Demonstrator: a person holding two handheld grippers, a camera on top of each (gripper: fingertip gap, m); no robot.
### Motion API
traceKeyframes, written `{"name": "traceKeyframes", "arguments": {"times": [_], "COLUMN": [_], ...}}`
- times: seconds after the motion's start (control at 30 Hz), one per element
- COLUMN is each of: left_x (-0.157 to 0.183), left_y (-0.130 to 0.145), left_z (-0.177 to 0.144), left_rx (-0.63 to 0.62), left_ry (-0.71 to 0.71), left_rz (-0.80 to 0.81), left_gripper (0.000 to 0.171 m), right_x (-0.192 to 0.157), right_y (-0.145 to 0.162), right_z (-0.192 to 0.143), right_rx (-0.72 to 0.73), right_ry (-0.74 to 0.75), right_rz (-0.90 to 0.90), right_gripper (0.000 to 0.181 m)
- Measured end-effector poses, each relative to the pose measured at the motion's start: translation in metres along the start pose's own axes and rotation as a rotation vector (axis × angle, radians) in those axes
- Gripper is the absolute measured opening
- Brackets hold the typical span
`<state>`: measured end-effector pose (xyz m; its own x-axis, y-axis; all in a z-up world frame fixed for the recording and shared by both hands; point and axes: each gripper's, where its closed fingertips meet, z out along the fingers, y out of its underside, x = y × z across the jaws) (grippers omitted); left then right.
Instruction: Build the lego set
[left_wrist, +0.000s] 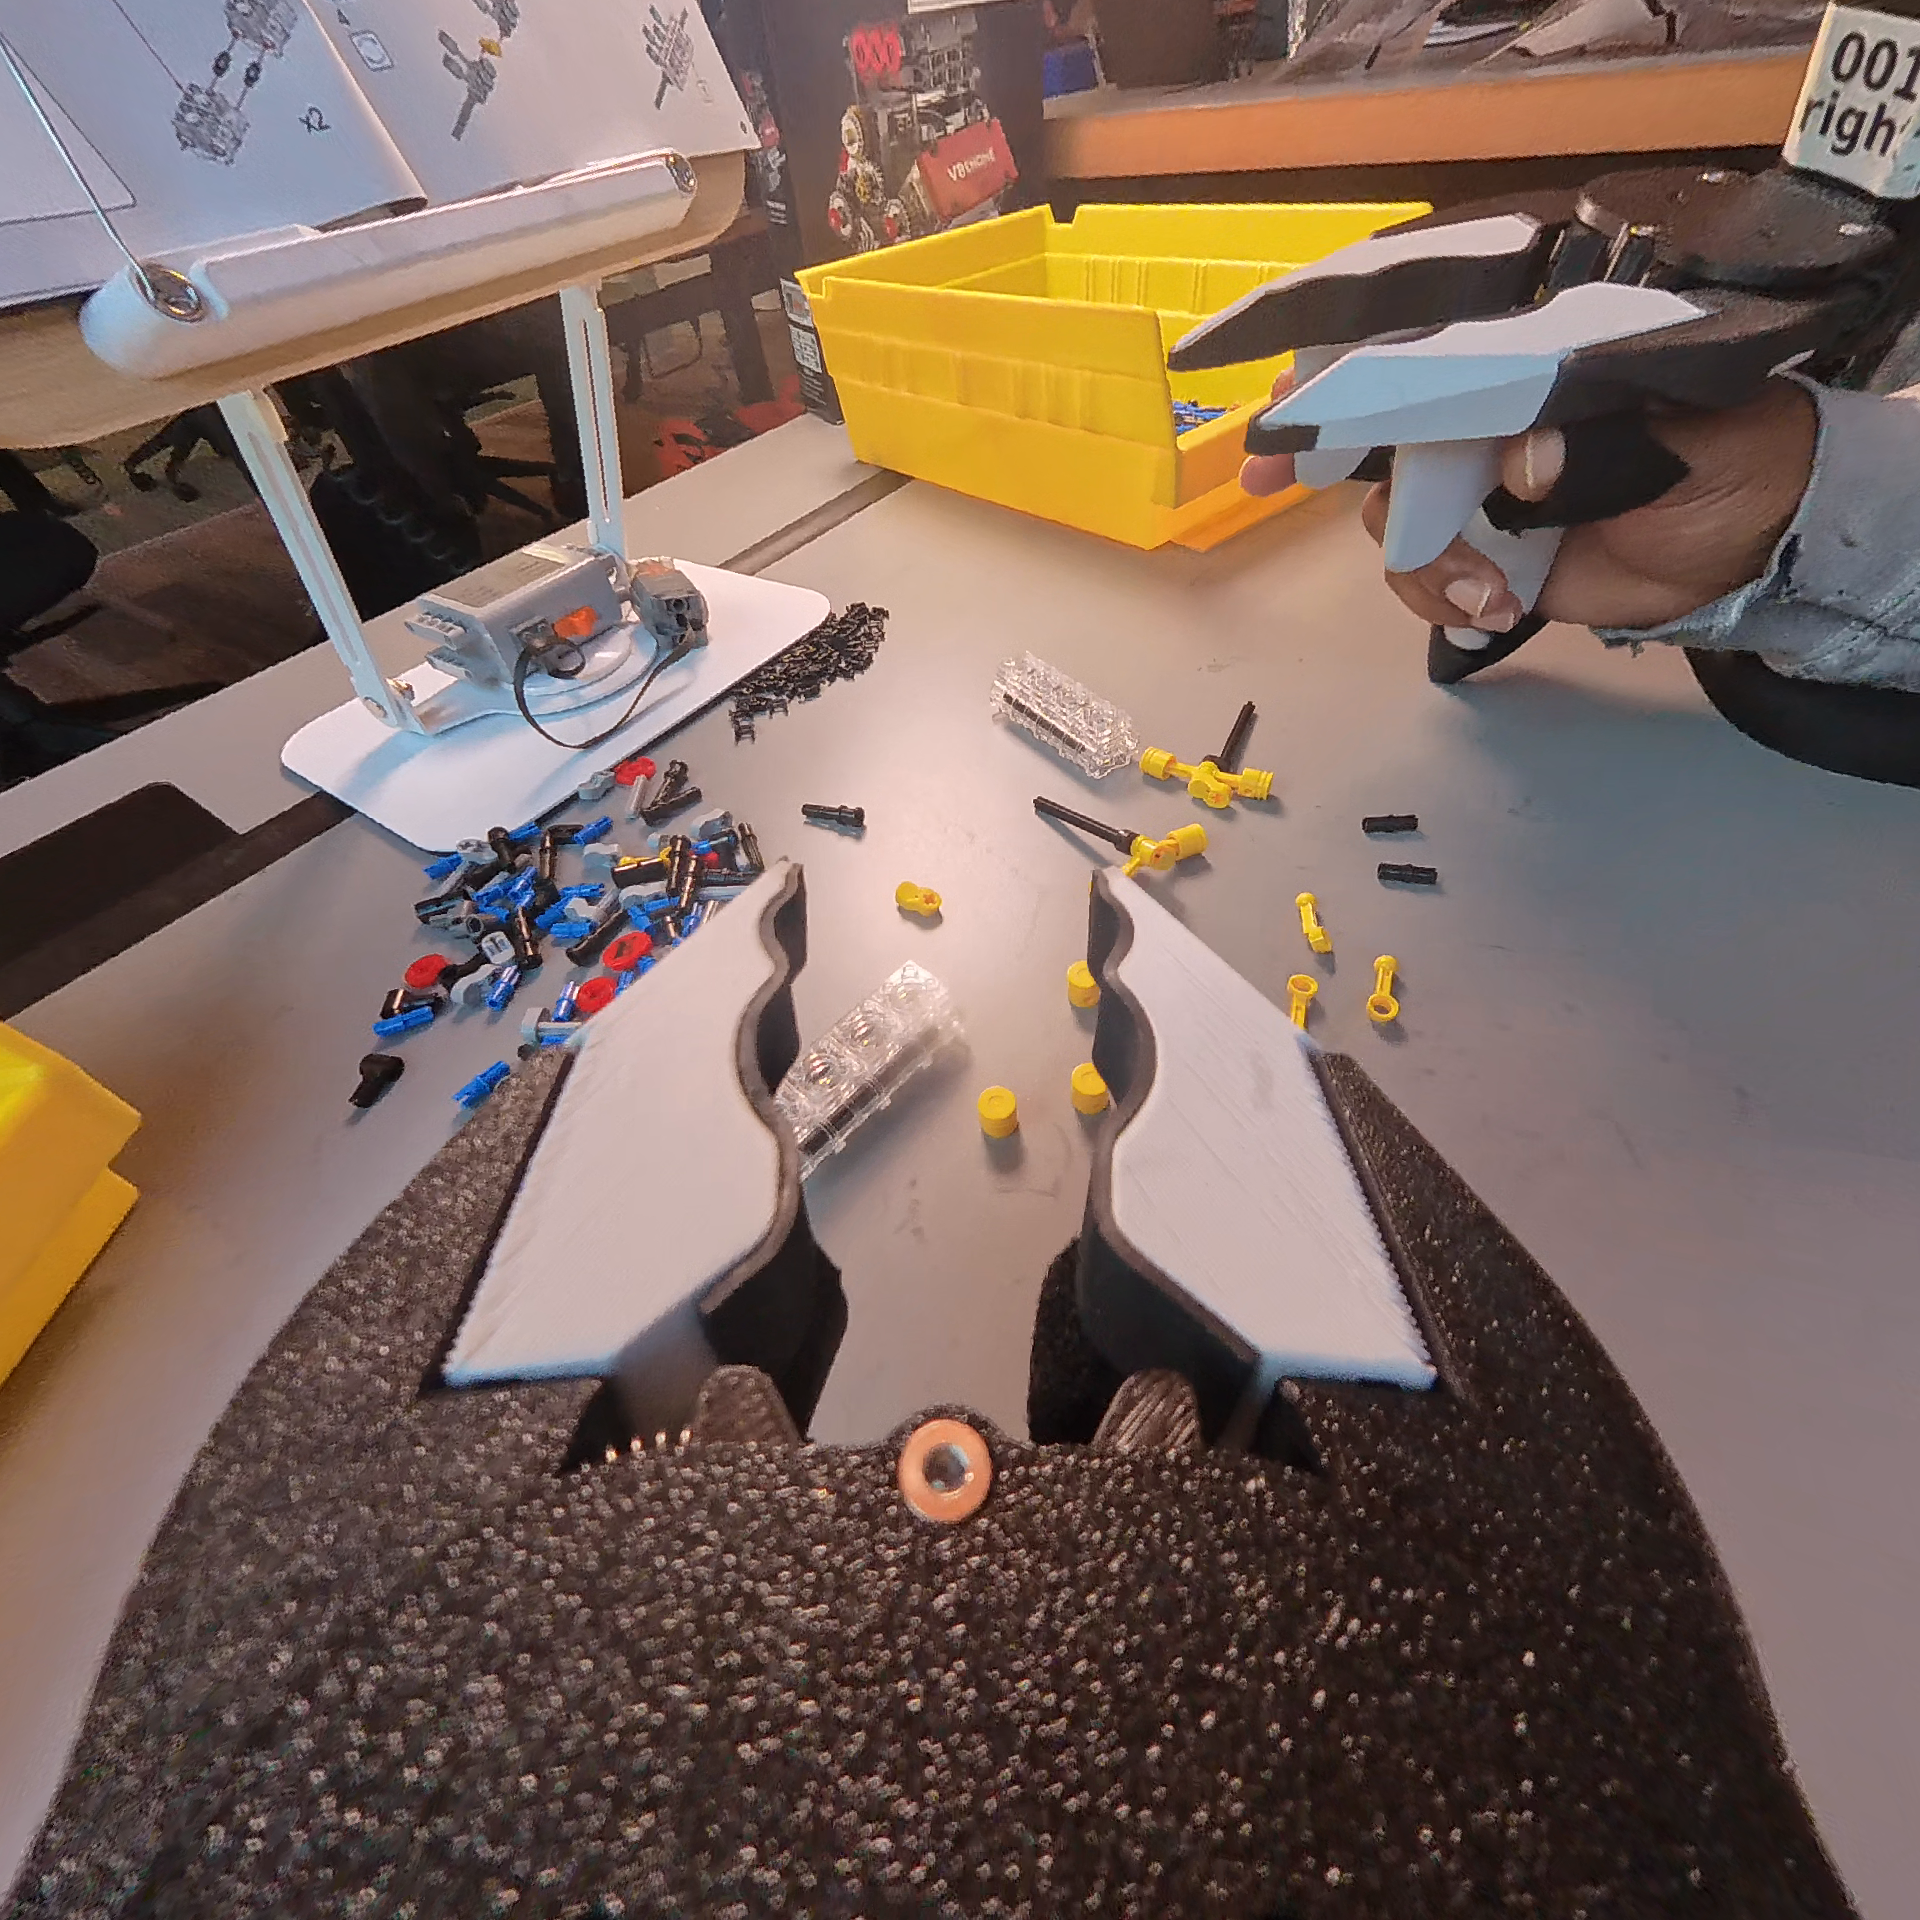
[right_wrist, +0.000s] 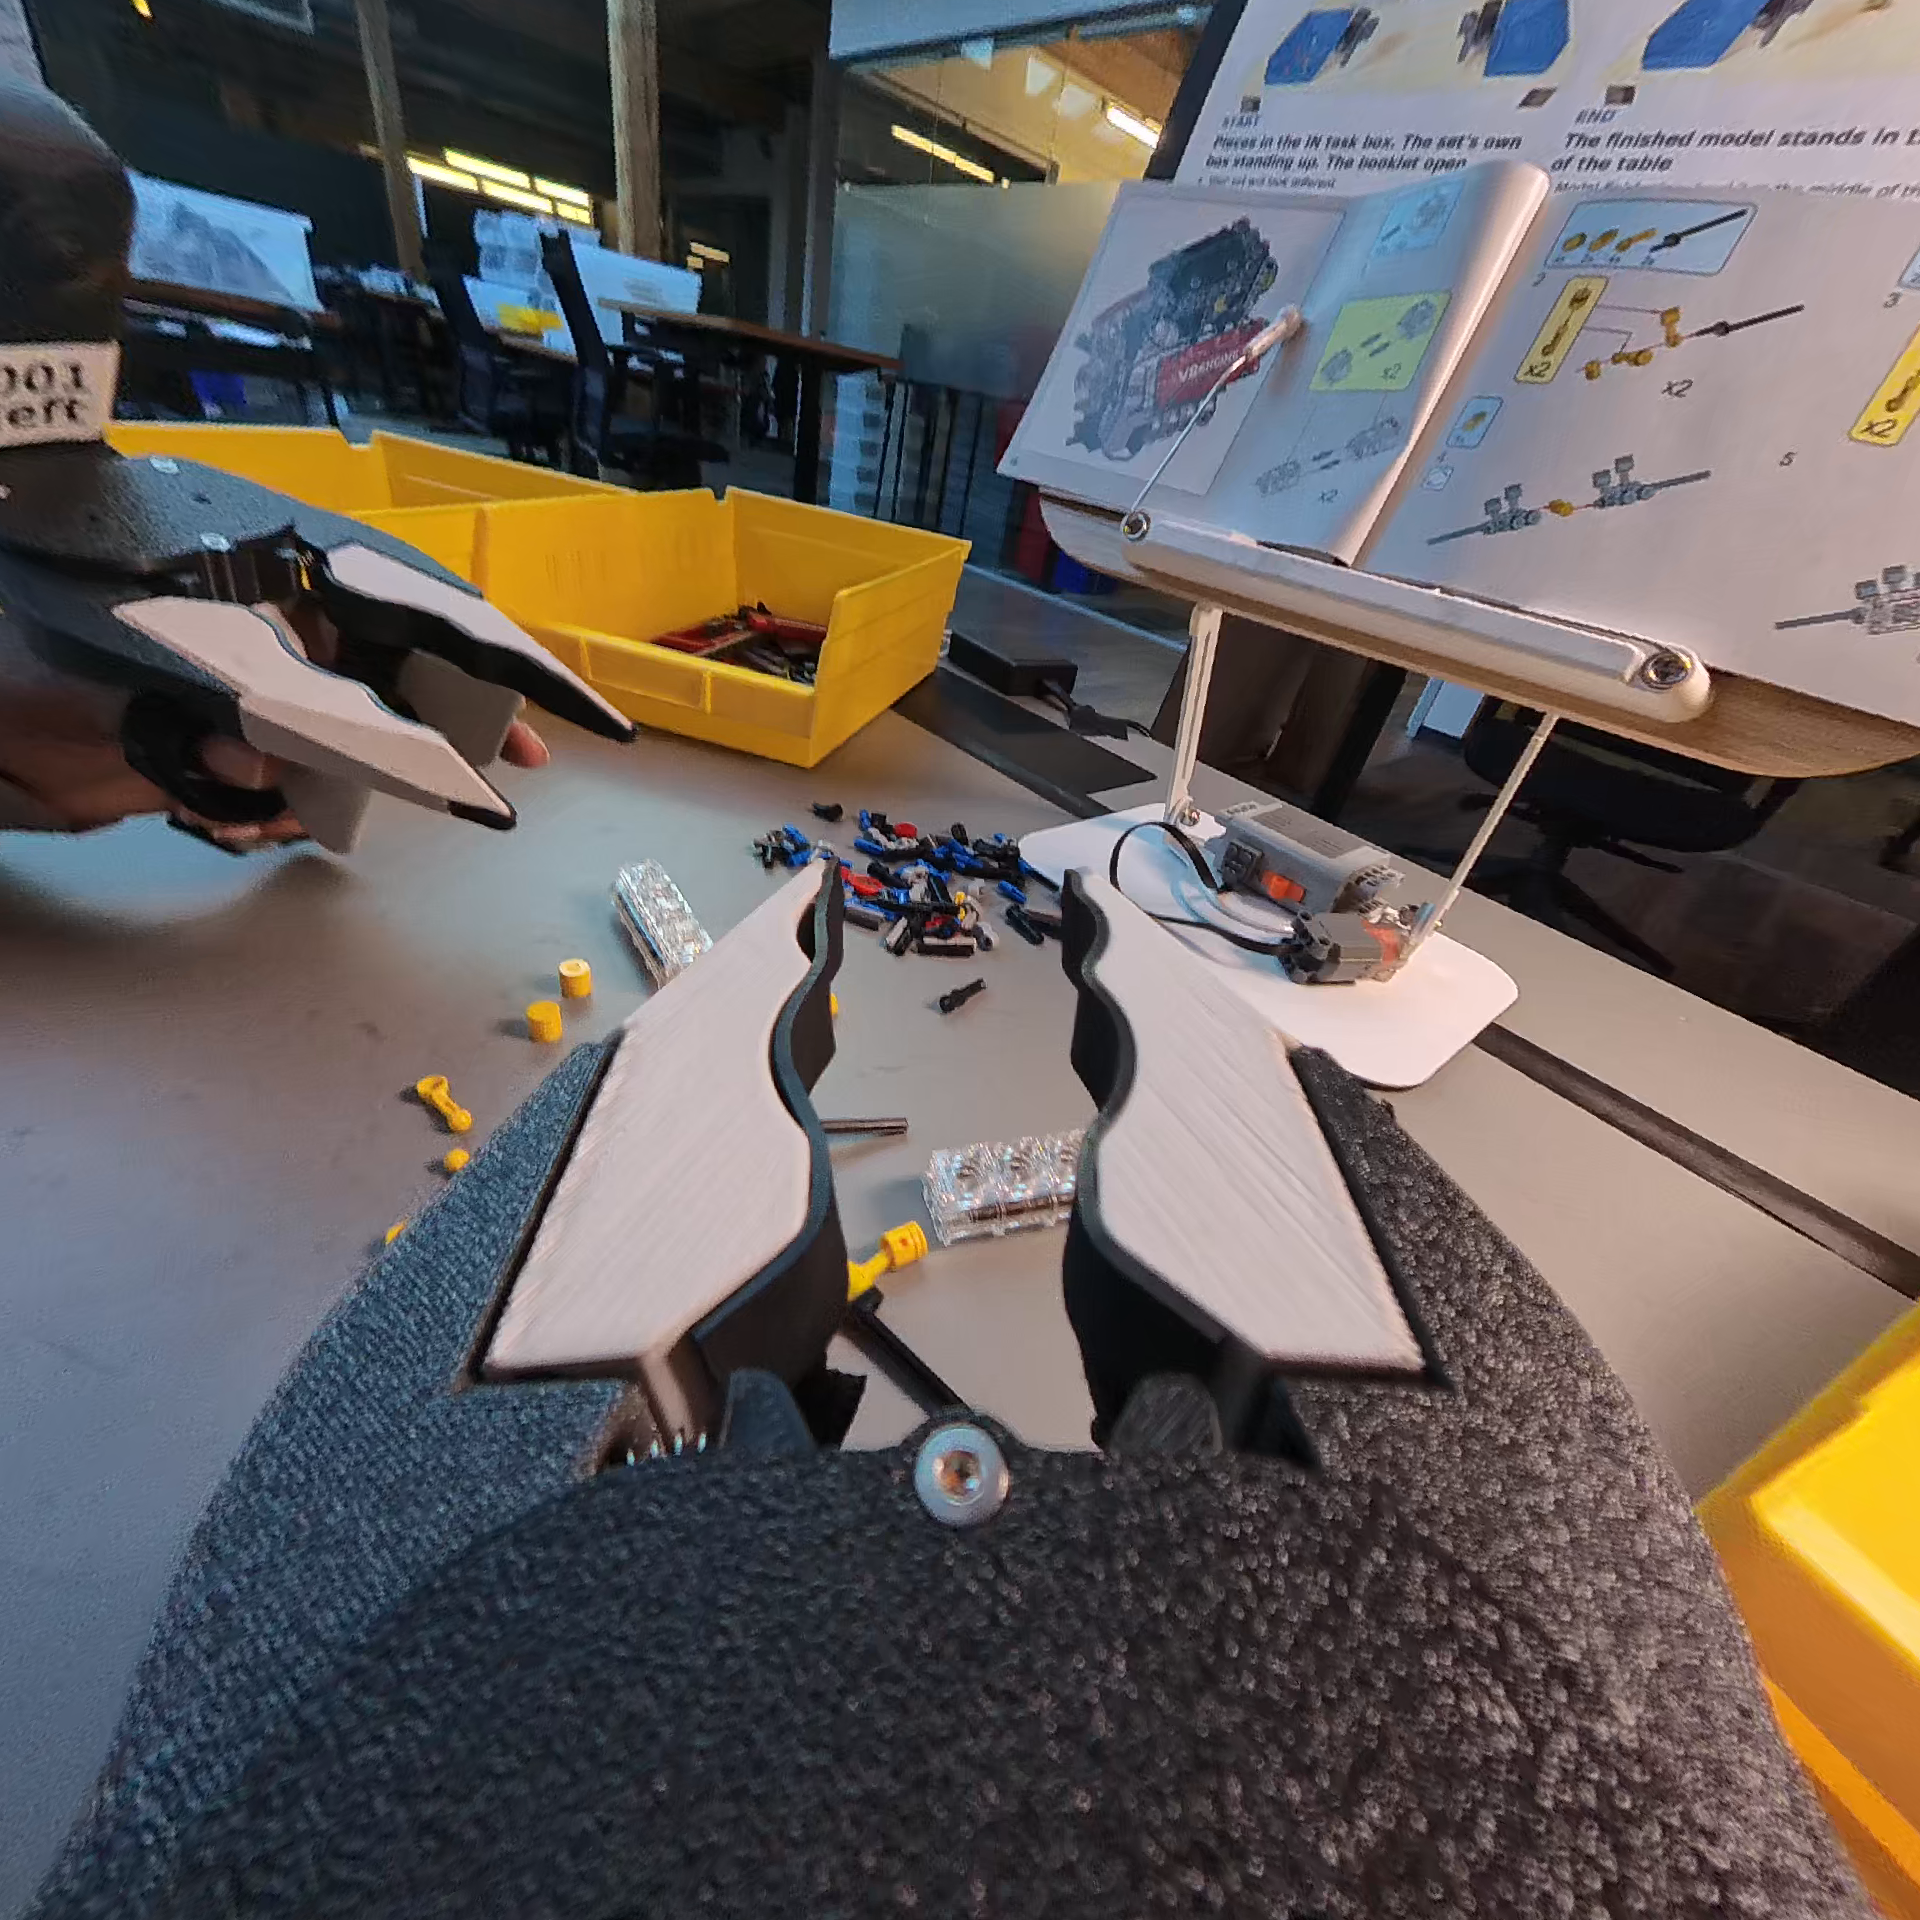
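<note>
My left gripper (left_wrist: 945, 883) is open and empty above the grey table. A clear studded block (left_wrist: 873, 1060) lies between its fingers, with small yellow cylinders (left_wrist: 997, 1112) beside it. A yellow connector (left_wrist: 917, 900) lies just ahead of the tips. My right gripper (right_wrist: 951, 883) is open and empty, hovering over a second clear block (right_wrist: 1003, 1184) and a yellow piston on a black axle (right_wrist: 894, 1252). The right gripper also shows in the left wrist view (left_wrist: 1216, 400), held by a hand. The left gripper also shows in the right wrist view (right_wrist: 566, 774).
A pile of blue, black, red and grey pins (left_wrist: 582, 904) lies left of centre. A booklet stand (left_wrist: 551, 717) carries a grey battery box and motor (left_wrist: 561, 623). Yellow bins (left_wrist: 1039, 364) (right_wrist: 717, 613) stand at the back. Another yellow bin (right_wrist: 1839, 1558) sits near right. The yellow connector (left_wrist: 917, 900) lies around 11 cm away from my left fingertips.
</note>
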<state>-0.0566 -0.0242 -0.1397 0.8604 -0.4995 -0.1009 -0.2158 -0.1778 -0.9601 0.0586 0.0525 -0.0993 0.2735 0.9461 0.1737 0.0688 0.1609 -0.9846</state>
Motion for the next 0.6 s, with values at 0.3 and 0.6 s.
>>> {"name": "traceKeyframes", "arguments": {"times": [0.3, 0.6], "left_x": [0.043, 0.079], "left_y": [0.031, 0.07], "left_z": [0.005, 0.009], "left_rx": [-0.187, -0.376], "left_ry": [0.22, 0.359], "left_rz": [0.133, 0.253], "left_gripper": [0.035, 0.027], "right_x": [-0.02, -0.062], "right_y": [0.062, 0.086], "right_z": [-0.01, -0.017], "right_rx": [-0.369, -0.525], "right_ry": [-0.252, -0.49], "right_rz": [-0.167, -0.136], "right_gripper": [0.024, 0.023]}}
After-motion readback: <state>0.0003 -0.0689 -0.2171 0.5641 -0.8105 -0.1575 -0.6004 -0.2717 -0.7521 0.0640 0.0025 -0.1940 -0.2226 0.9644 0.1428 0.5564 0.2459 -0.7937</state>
